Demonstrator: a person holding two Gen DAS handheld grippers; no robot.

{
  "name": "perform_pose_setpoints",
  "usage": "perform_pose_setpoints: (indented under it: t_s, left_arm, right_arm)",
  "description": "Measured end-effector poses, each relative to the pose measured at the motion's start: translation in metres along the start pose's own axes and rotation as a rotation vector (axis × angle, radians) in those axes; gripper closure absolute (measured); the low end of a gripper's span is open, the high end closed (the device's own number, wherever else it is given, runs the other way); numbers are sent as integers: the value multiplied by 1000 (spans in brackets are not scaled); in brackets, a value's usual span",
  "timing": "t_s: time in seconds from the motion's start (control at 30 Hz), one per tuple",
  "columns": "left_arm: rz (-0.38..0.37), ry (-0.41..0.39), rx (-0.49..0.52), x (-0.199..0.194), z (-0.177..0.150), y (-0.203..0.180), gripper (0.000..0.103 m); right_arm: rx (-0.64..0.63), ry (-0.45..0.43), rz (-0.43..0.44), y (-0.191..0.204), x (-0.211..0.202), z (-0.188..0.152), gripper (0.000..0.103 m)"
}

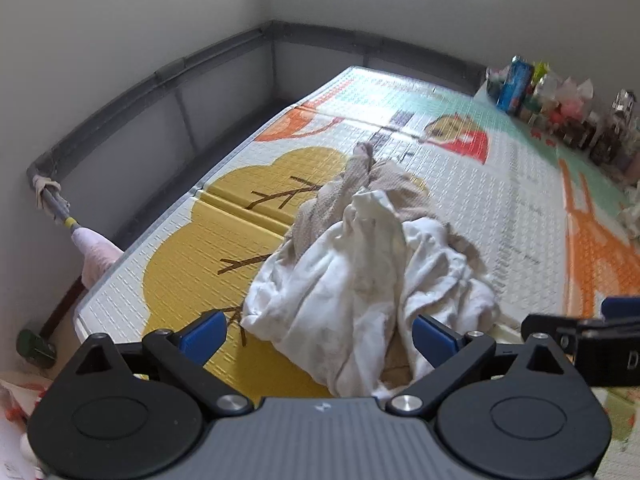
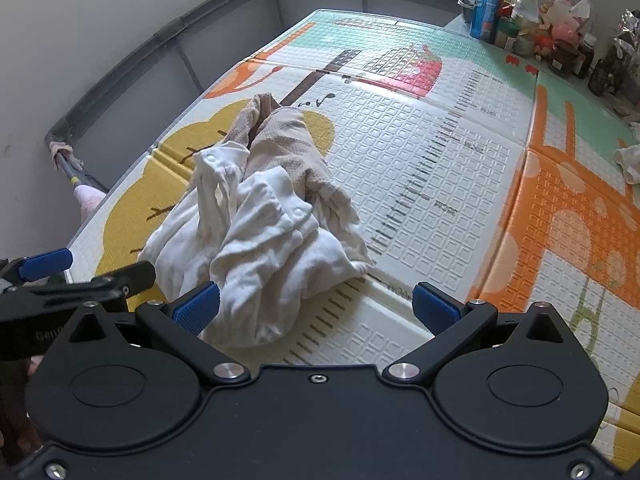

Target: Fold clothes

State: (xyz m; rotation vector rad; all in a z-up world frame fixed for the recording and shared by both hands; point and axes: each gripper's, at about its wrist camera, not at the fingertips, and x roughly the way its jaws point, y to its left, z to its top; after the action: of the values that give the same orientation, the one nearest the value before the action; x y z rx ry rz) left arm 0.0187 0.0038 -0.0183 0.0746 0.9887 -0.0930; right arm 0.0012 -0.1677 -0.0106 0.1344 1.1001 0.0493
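A patterned play mat (image 2: pixel 460 168) covers the whole work surface, printed with a yellow tree shape, orange bands and a ruler scale. On the mat's yellow tree print, toward its left side, lies a crumpled heap: a white garment with snap buttons (image 2: pixel 256 240) bunched on top of a beige waffle-knit garment (image 2: pixel 288 136), whose far end trails away across the mat. A cluster of bottles and a blue can (image 2: pixel 488 8) stands at the mat's far right corner. The left gripper (image 1: pixel 318 334) hangs just short of the heap with its blue pads spread wide, empty. The right gripper (image 2: pixel 316 308) is likewise wide apart and empty, its left pad just beside the white garment's near edge.
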Motion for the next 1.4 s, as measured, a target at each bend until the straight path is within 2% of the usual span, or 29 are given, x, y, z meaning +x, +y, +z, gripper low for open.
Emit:
perform_pose_setpoints:
  t_s: [0.2,0.53,0.93,1.27,1.4]
  left_arm:
    - [-20,23,-2,21,5,8,2]
    - [22,48,-1,49,19,16,2]
    - [-46,50,-18,82,29,26,2]
    - [-51,113,16,121,29,24,3]
    - [-64,140,-3,133,25,28,3]
  right_arm:
    - [-15,-4,-29,9,21,12,0]
    - [-31,-8,-60,20,48,25,1]
    - [13,28,-58,15,88,38,2]
    - [19,69,-68,12,127,41,5]
    - [31,89,-61,9,139,40,5]
